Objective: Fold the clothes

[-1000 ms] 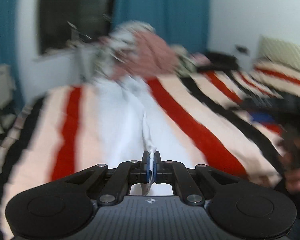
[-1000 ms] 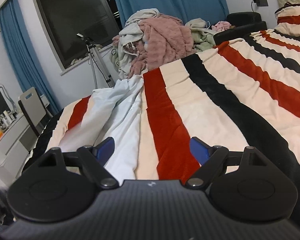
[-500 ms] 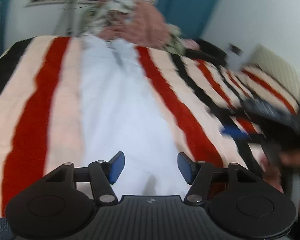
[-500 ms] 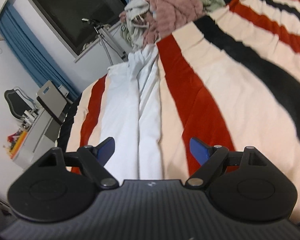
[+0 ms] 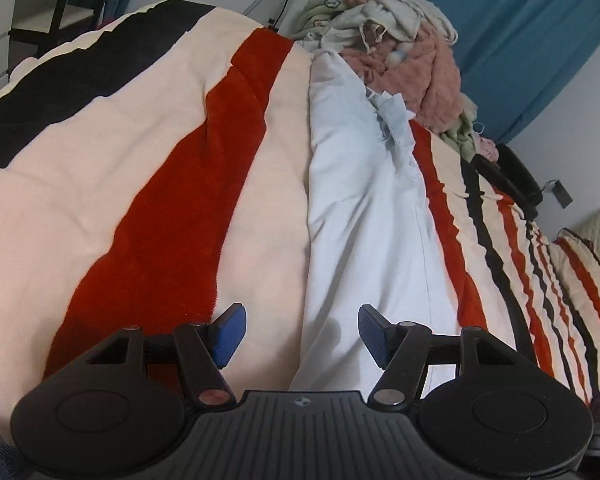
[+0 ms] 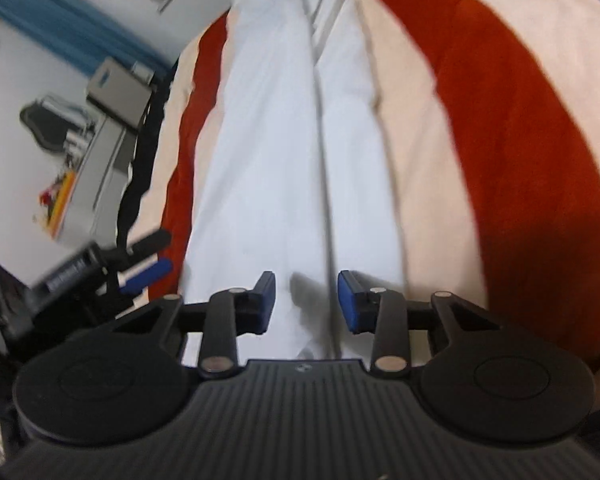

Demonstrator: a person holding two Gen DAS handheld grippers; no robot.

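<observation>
white garment (image 6: 268, 152) under right tongs (image 6: 306, 300)

Blue curtain (image 5: 512, 32), white wall (image 5: 580, 128)

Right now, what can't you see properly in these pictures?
- Near end of the white garment: hidden in both wrist views by each gripper's black body.
- Right gripper, jaws closing: right wrist view is blurred, so contact with the cloth is unclear.
- Clothes pile: tangled, single pieces not separable, left wrist view.
- Desk clutter: blurred, right wrist view.
</observation>
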